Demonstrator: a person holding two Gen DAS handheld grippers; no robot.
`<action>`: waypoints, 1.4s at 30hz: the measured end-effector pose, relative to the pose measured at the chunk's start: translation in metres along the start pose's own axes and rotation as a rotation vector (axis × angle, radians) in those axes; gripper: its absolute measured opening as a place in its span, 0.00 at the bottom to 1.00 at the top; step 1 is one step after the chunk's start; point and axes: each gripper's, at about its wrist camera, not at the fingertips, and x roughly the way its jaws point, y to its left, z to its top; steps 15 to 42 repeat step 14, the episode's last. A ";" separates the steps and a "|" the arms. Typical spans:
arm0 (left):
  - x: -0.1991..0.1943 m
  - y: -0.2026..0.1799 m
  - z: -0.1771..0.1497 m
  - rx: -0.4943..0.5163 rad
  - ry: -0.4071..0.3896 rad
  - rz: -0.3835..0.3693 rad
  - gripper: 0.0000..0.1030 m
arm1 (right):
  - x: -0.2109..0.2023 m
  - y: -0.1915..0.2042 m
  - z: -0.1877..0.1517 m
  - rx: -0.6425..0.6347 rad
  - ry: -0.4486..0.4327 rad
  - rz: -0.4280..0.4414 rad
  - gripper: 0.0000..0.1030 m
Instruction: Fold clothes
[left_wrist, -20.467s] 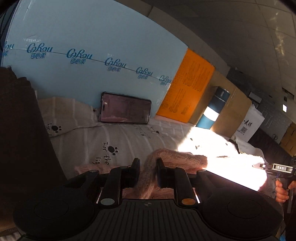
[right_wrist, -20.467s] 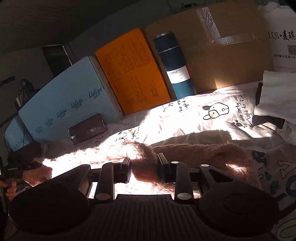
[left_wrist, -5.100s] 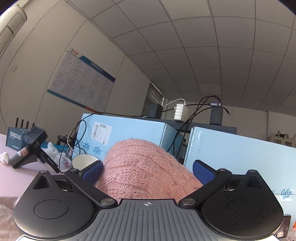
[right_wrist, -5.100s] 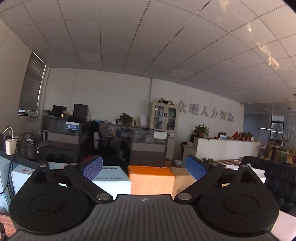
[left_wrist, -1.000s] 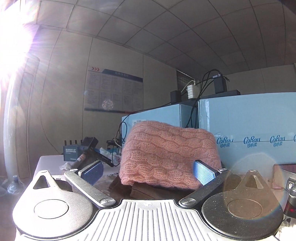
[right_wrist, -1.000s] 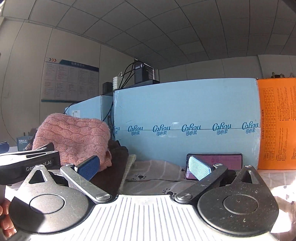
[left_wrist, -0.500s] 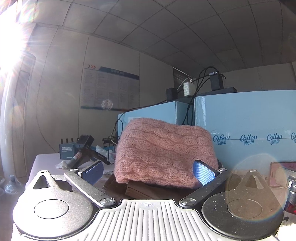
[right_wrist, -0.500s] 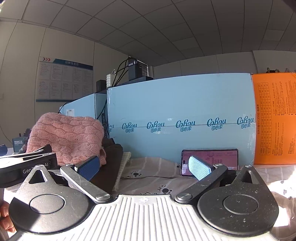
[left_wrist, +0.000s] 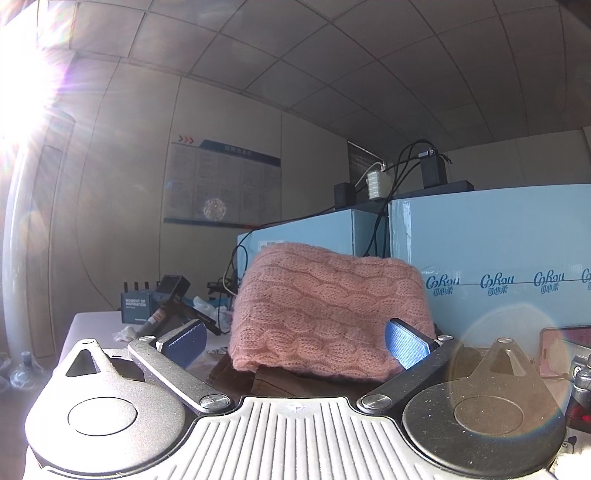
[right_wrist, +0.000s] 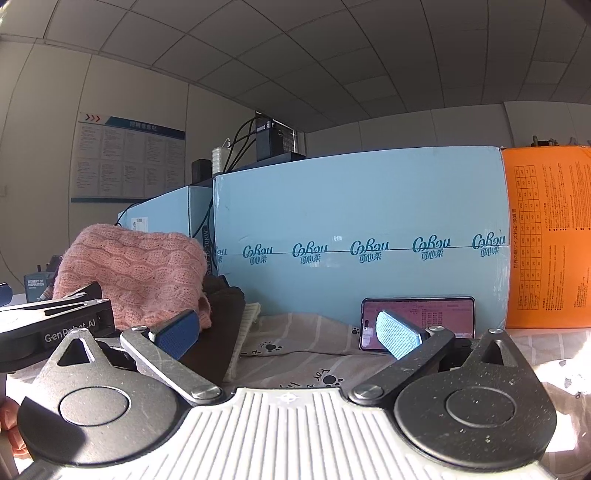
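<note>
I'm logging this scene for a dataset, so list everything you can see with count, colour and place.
folded sweater: 1, pink knit, on top of the pile at left
dark garment: 1, brown, under the sweater
boxes: 2, light blue, behind the cloth
orange box: 1, far right
phone: 1, screen lit, leaning on the nearer blue box
printed cloth: 1, pale, covering the surface
left gripper: open, facing the sweater
right gripper: open, empty
</note>
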 end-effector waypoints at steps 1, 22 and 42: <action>0.000 0.000 0.000 0.001 -0.001 -0.001 1.00 | 0.000 0.000 0.000 0.001 0.001 0.000 1.00; 0.000 -0.001 0.000 0.005 -0.003 -0.011 1.00 | 0.002 -0.001 -0.001 0.008 0.018 -0.010 1.00; 0.000 -0.001 0.000 0.005 -0.003 -0.011 1.00 | 0.002 -0.001 -0.001 0.008 0.018 -0.010 1.00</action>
